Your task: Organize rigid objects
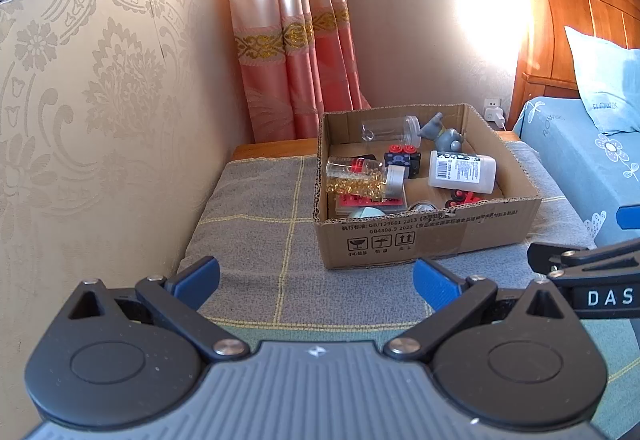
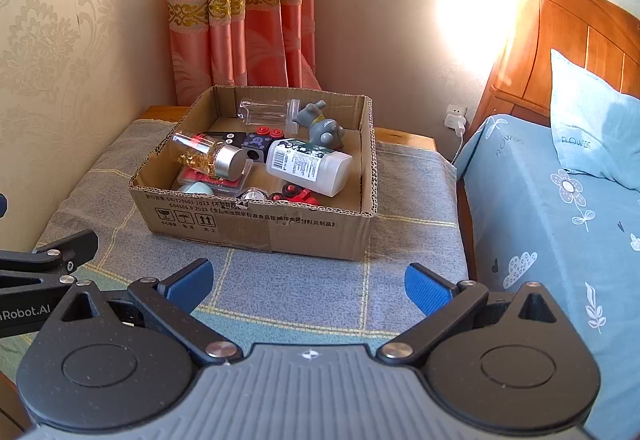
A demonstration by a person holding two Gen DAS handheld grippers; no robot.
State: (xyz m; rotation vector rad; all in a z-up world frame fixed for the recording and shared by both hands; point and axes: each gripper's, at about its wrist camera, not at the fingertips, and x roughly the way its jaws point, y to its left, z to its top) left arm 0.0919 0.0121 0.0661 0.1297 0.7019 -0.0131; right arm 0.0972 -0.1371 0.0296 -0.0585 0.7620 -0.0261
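An open cardboard box stands on a grey checked cloth. Inside lie a white labelled bottle, a clear jar of golden capsules with a silver cap, an empty clear jar, a grey animal figure, a black block with red buttons and small red pieces. My left gripper is open and empty, in front of the box. My right gripper is open and empty, also short of the box.
The grey checked cloth covers a low wooden table. A patterned wall is at the left, pink curtains behind. A bed with a blue sheet, pillow and wooden headboard is at the right. A wall socket holds a plug.
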